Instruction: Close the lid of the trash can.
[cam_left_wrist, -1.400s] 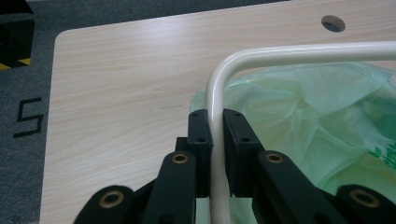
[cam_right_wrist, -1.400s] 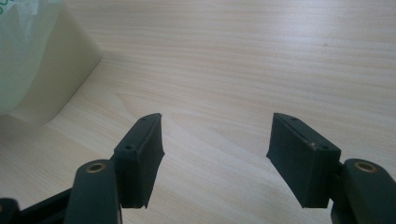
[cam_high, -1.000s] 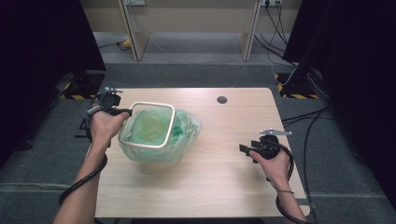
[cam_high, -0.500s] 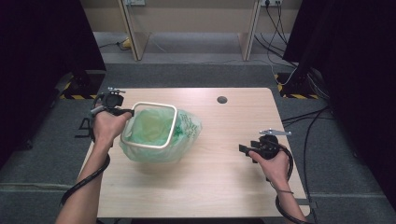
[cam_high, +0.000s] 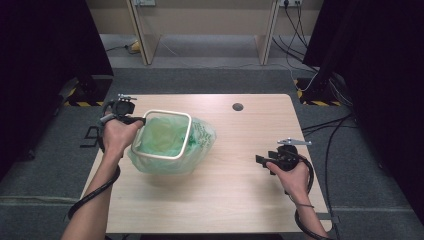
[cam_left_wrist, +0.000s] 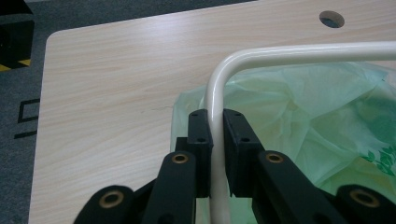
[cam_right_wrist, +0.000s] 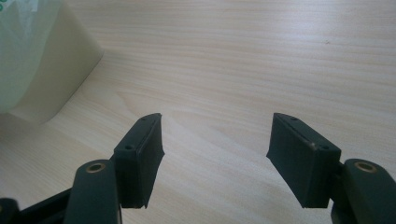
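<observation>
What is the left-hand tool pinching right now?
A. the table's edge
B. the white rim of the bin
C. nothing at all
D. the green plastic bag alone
B: in the left gripper view, the left gripper has its jaws closed on the white rim of the bin, with the green bag lining it beside them.

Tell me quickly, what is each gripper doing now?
Left gripper: closed on the white rim of the bin.
Right gripper: open, holding nothing.
</observation>
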